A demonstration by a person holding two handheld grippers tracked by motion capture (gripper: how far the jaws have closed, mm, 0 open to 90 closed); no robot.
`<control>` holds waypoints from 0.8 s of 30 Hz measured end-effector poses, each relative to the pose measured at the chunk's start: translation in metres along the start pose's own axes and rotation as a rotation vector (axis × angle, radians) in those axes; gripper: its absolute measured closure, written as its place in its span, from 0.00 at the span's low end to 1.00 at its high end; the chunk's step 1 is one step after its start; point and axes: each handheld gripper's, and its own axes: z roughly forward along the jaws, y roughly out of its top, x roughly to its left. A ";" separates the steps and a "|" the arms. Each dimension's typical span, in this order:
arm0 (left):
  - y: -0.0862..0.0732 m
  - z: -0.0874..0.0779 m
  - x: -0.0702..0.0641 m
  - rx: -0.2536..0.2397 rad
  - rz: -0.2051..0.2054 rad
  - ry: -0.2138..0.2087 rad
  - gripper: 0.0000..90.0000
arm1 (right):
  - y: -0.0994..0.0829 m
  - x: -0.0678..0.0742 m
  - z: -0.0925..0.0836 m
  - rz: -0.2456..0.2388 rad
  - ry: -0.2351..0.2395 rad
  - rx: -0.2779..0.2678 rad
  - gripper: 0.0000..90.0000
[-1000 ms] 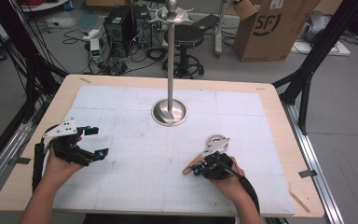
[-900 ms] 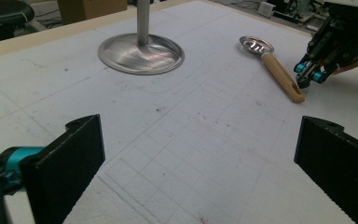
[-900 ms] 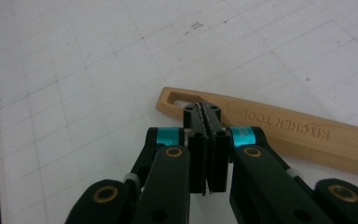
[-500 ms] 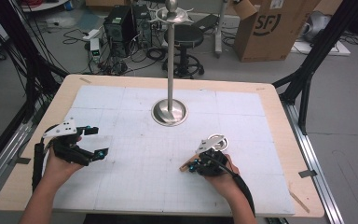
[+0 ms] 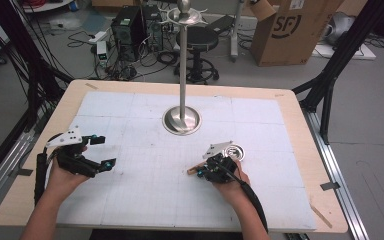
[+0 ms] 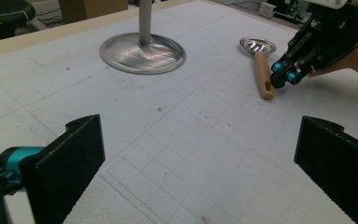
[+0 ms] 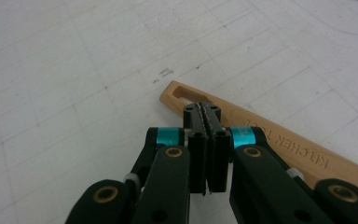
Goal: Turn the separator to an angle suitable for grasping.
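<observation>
Pressing our right claw fully closed, we hold its two black jaws flat against each other with nothing between them. In the right gripper view the tips sit right over the slotted end of a wooden handle, which bears the words KITCHEN TOOL; whether they touch the wood we cannot tell. That handle belongs to a small strainer with a round metal bowl, lying flat on the white gridded mat. In the high view the right claw hovers at the handle's end, the strainer's bowl showing just beyond our hand.

Our left claw stands wide open, holding nothing, well apart from the strainer on the left side of the mat. In the left gripper view its two black jaws frame bare mat, with the right claw and the strainer farther off.

Behind both, near the middle of the mat, a metal stand rises on a round base from the wooden table.
</observation>
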 end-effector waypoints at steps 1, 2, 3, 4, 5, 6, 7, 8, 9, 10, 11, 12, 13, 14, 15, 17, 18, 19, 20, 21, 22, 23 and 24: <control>0.000 0.000 0.000 -0.001 -0.002 0.002 0.02 | 0.001 -0.001 0.001 0.000 -0.004 0.002 0.99; 0.000 -0.001 0.001 -0.003 -0.004 0.001 0.02 | 0.002 -0.001 0.002 0.002 -0.005 0.004 0.99; 0.000 -0.002 0.001 -0.004 -0.005 0.003 0.02 | 0.003 -0.003 0.003 0.007 -0.014 -0.004 0.99; 0.000 -0.002 0.002 -0.004 -0.004 0.002 0.02 | 0.003 -0.003 0.003 0.012 -0.017 -0.004 0.99; 0.000 -0.002 0.002 -0.003 -0.005 0.003 0.02 | 0.004 -0.004 0.004 0.010 -0.018 0.000 0.99; 0.000 -0.001 0.002 -0.001 -0.007 0.002 0.02 | 0.004 -0.006 0.005 0.022 -0.025 0.003 0.99; 0.000 -0.001 0.002 -0.001 -0.007 0.002 0.02 | 0.004 -0.006 0.005 0.022 -0.025 0.003 0.99; -0.001 0.000 0.003 0.001 -0.006 0.002 0.02 | 0.004 -0.010 0.004 0.040 -0.038 0.003 0.99; -0.001 0.000 0.003 0.001 -0.006 0.002 0.02 | 0.004 -0.010 0.004 0.040 -0.038 0.003 0.99; -0.001 0.000 0.003 -0.001 -0.009 0.002 0.02 | 0.004 -0.012 0.004 0.058 -0.056 -0.001 0.99; -0.001 0.000 0.003 -0.001 -0.009 -0.001 0.02 | 0.004 -0.013 0.004 0.062 -0.057 -0.002 0.99; -0.001 0.000 0.003 -0.001 -0.009 -0.001 0.02 | 0.004 -0.013 0.004 0.062 -0.057 -0.002 0.99; -0.001 0.000 0.003 0.001 -0.009 0.000 0.02 | 0.005 -0.016 0.004 0.074 -0.069 -0.009 0.99; -0.001 0.000 0.003 0.001 -0.008 -0.002 0.02 | 0.006 -0.017 0.005 0.076 -0.071 -0.006 0.99; -0.001 0.000 0.003 0.001 -0.008 -0.002 0.02 | 0.006 -0.017 0.005 0.076 -0.071 -0.006 0.99; -0.001 0.001 0.003 -0.004 -0.013 -0.002 0.02 | 0.009 -0.017 0.007 0.068 -0.081 -0.006 0.99; -0.001 0.001 0.003 -0.004 -0.012 -0.004 0.02 | 0.011 -0.017 0.010 0.067 -0.085 0.002 0.99; -0.001 0.001 0.004 -0.005 -0.011 -0.001 0.02 | 0.011 -0.017 0.010 0.067 -0.085 0.002 0.99; -0.001 0.001 0.004 -0.004 -0.011 -0.001 0.02 | 0.015 -0.018 0.012 0.063 -0.093 0.009 0.99; -0.001 0.001 0.004 -0.004 -0.011 -0.001 0.02 | 0.015 -0.018 0.012 0.063 -0.093 0.009 0.99; -0.001 0.001 0.004 -0.005 -0.011 -0.002 0.02 | 0.017 -0.018 0.013 0.064 -0.098 0.012 0.99; -0.001 0.000 0.004 -0.005 -0.013 -0.001 0.02 | 0.021 -0.019 0.015 0.064 -0.105 0.020 0.99; -0.001 0.000 0.004 -0.005 -0.013 -0.001 0.02 | 0.021 -0.019 0.015 0.064 -0.105 0.020 0.99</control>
